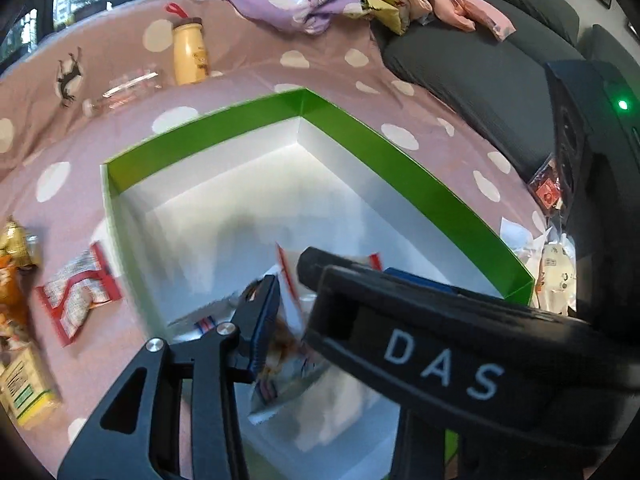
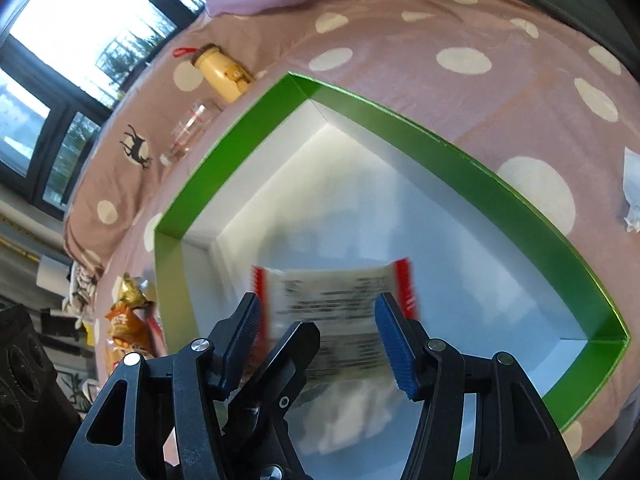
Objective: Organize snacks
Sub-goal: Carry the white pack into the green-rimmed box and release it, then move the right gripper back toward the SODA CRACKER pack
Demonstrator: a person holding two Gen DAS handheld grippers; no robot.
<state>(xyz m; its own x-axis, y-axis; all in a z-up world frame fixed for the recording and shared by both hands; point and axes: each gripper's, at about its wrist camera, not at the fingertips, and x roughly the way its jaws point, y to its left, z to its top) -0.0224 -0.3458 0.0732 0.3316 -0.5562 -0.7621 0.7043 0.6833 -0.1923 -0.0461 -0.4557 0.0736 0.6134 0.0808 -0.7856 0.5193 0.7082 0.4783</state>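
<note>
Both grippers hover over the green box [image 2: 256, 128]: right gripper [image 2: 320, 320] fingers spread around the snack packet [image 2: 336, 292], which should drop flat; whether the left gripper [image 1: 288, 300] pinches it cannot be told.

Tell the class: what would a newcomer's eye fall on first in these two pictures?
First, the big green-walled box with its white inside, open on the pink polka-dot bedcover. Next, the white snack packet with red ends held over the box, between the blue pads of the right hand-held gripper. Beyond the box stands a yellow bottle.
</note>
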